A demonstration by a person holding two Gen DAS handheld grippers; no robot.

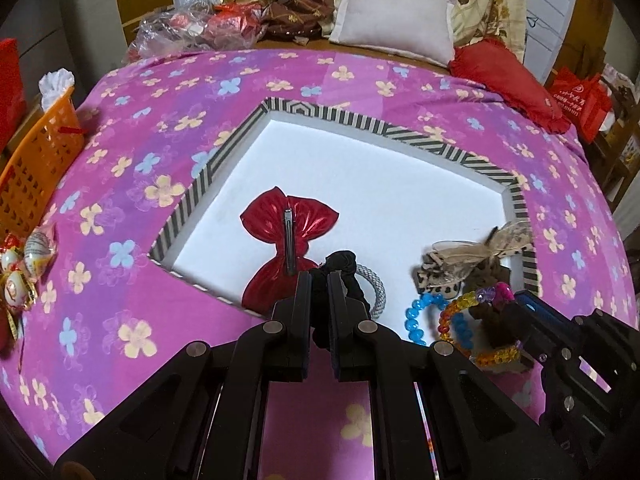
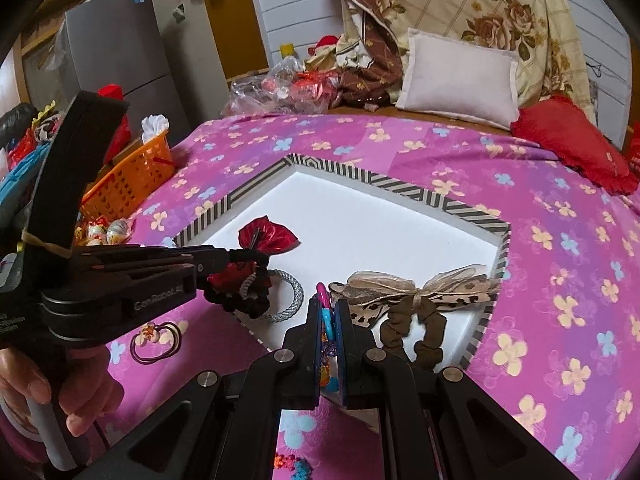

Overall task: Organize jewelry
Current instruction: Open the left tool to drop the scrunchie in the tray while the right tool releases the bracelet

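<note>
A white tray with a striped rim [image 1: 320,114] [image 2: 400,184] lies on the pink bedspread. My left gripper [image 1: 319,280] [image 2: 230,262] is shut on a black scrunchie [image 1: 340,266] [image 2: 240,302] over the tray's near edge, above a red bow clip [image 1: 290,232] [image 2: 268,236] and a grey hair tie [image 1: 378,288] [image 2: 294,292]. My right gripper [image 2: 328,308] [image 1: 520,300] is shut on bead bracelets [image 2: 326,320]: blue beads [image 1: 418,320] and multicoloured beads [image 1: 460,312]. A leopard ribbon bow [image 1: 464,260] [image 2: 420,294] and a brown scrunchie [image 2: 416,332] lie in the tray.
An orange basket [image 1: 36,172] [image 2: 132,176] stands at the bed's left edge with wrapped sweets [image 1: 20,264] beside it. A purple hair tie [image 2: 154,340] lies on the spread. Pillows [image 1: 396,28], a red cushion [image 1: 508,80] and bags [image 1: 192,28] fill the far end.
</note>
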